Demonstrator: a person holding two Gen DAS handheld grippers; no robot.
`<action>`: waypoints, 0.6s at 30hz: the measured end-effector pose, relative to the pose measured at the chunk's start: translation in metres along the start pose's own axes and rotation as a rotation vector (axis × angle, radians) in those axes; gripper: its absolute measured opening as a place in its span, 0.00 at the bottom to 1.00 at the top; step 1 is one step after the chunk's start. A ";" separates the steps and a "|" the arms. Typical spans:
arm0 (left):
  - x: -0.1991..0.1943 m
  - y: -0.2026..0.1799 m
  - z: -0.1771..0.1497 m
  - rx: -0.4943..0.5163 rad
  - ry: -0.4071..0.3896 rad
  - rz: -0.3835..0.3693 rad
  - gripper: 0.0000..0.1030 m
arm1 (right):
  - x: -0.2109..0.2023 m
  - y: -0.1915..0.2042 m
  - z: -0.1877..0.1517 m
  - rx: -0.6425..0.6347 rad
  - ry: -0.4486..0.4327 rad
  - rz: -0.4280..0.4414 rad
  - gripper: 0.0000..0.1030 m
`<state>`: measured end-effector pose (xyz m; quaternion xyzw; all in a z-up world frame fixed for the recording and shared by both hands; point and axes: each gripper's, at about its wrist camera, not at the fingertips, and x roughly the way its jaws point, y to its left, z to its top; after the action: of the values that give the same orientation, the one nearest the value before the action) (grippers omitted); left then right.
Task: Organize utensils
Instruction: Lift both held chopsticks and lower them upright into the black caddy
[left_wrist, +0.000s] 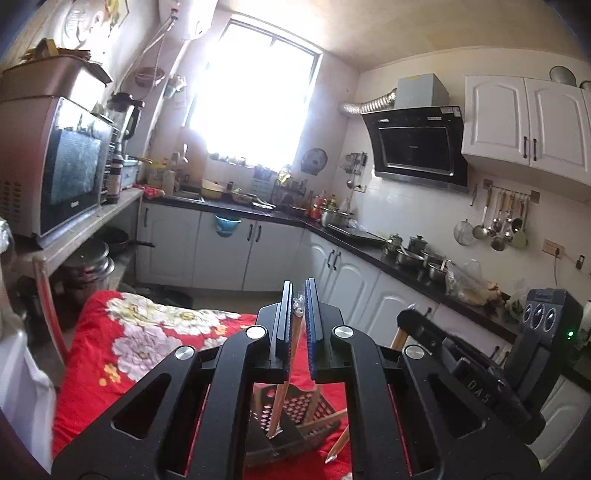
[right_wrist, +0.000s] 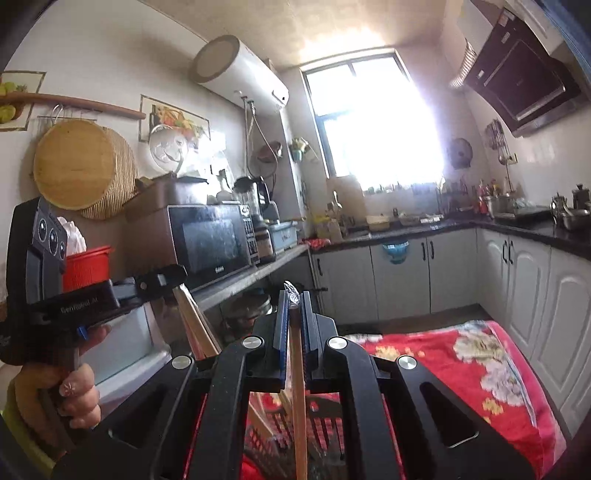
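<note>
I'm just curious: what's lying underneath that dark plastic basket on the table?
The basket sits on a red floral cloth that spreads around it. What lies beneath the cloth cannot be seen; it covers the whole surface, and the gripper hides the basket's base.

Between my left gripper (left_wrist: 298, 295) the wrapped chopsticks (left_wrist: 284, 391) run down behind the fingers, so I cannot see where the pads meet them. The dark basket (left_wrist: 295, 413) below shows only through the gap in the frame; its rim and most of its walls are hidden. A second pair of chopsticks (left_wrist: 338, 445) is cut short by the gripper's arm. From my right gripper (right_wrist: 294, 299) the chopsticks (right_wrist: 298, 398) leave the picture at the bottom edge. My left hand (right_wrist: 74, 391) is cropped at the side. The window (left_wrist: 255, 92) is blown out white, and the bottles on the counter (left_wrist: 321, 203) are too small to tell apart.
</note>
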<state>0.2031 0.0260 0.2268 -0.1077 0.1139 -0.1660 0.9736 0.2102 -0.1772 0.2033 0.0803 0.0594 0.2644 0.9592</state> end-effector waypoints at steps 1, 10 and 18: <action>0.001 0.002 0.001 -0.003 -0.001 0.005 0.03 | 0.005 0.002 0.002 -0.004 -0.007 0.002 0.06; 0.016 0.028 -0.011 -0.046 0.009 0.036 0.03 | 0.039 0.009 -0.005 -0.034 -0.025 0.018 0.06; 0.034 0.044 -0.030 -0.077 0.030 0.050 0.03 | 0.057 0.011 -0.025 -0.092 -0.031 0.011 0.06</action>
<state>0.2393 0.0492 0.1811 -0.1399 0.1372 -0.1389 0.9707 0.2494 -0.1352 0.1773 0.0405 0.0318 0.2709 0.9612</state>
